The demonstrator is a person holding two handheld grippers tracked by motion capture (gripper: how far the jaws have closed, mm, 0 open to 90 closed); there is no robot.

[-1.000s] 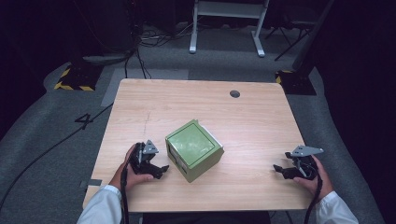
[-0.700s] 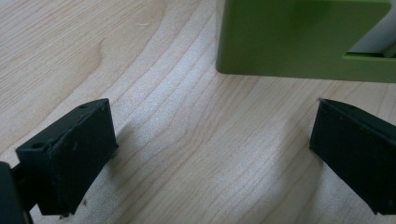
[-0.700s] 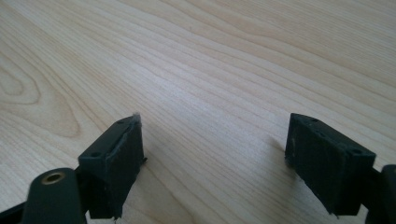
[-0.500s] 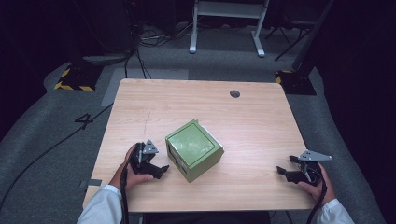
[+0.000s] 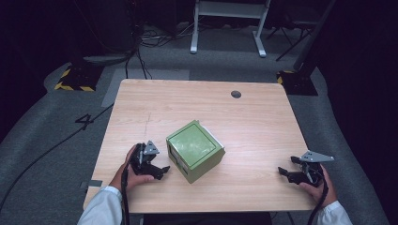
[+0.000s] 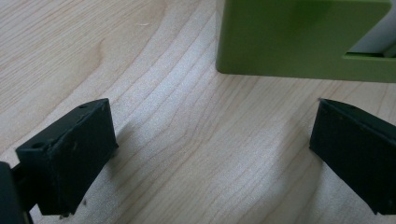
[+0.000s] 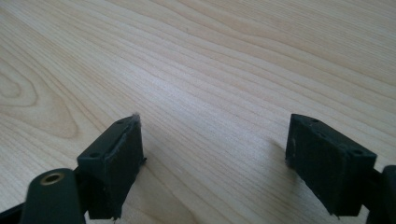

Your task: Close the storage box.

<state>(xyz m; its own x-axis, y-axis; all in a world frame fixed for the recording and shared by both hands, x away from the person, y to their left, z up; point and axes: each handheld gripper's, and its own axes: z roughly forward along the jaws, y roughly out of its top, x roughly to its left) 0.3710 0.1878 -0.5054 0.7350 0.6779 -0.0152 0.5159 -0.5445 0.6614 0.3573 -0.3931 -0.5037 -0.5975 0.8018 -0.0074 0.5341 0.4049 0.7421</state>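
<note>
we see the green box sitting mid-table, just beside our left gripper, jaws wide; the right gripper, also wide, rests well apart. it looks rigid, smooth, perhaps hollow and light; we'd take its open-edged wall.

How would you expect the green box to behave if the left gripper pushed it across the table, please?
The green box looks rigid and flat-sided, so it should probably slide, not roll. It sits flat on the wooden table and looks squat, so tipping seems unlikely. Pushed near a corner by the left gripper, it may pivot.
</note>
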